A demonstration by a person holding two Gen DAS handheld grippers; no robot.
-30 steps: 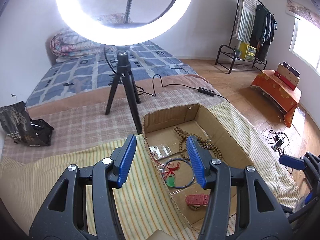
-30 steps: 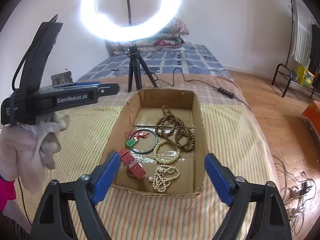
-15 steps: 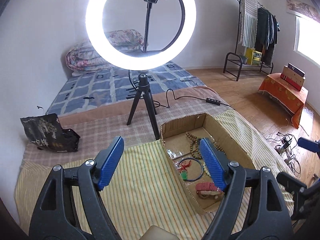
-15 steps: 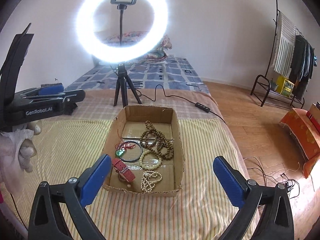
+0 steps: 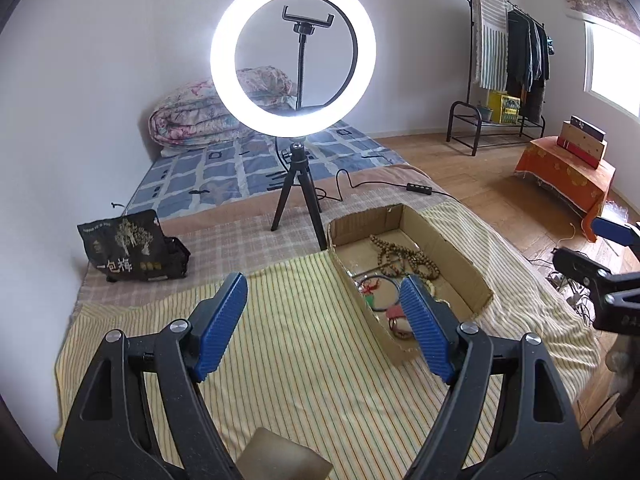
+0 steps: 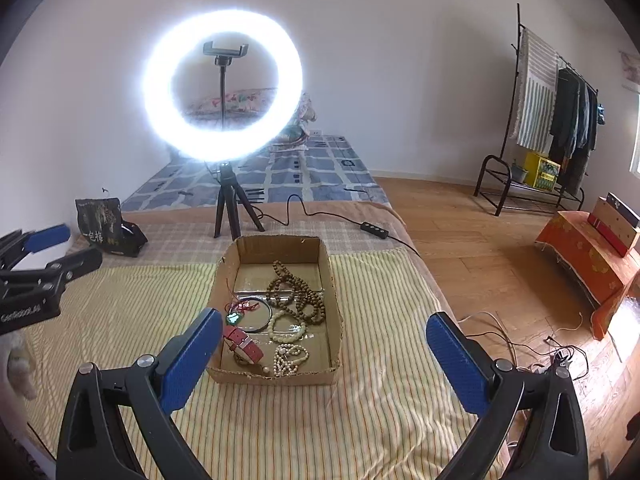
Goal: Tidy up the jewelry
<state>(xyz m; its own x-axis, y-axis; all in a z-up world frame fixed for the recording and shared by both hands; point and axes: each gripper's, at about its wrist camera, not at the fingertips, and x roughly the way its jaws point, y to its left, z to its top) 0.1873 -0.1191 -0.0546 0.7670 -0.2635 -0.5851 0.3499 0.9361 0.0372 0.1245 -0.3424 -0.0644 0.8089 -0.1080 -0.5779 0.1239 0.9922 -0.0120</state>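
Observation:
An open cardboard box [image 6: 276,248] sits on a yellow striped cloth [image 6: 360,412]. It holds a brown bead necklace [image 6: 298,294], a cream bead bracelet [image 6: 286,326], a white bead string [image 6: 290,358], a red watch strap [image 6: 244,346] and a dark bangle with a green pendant [image 6: 234,318]. My right gripper [image 6: 324,360] is open and empty, well in front of the box. My left gripper [image 5: 322,328] is open and empty, left of the box [image 5: 436,240]. The left gripper also shows at the right wrist view's left edge [image 6: 36,256].
A lit ring light on a black tripod [image 6: 228,208] stands just behind the box, its cable [image 6: 320,216] trailing right. A black bag [image 5: 128,246] lies at the back left. The bed edge [image 6: 424,280] drops to a wooden floor on the right.
Both grippers have pulled back and up from the box, so it looks smaller and farther away. Both stay open and empty.

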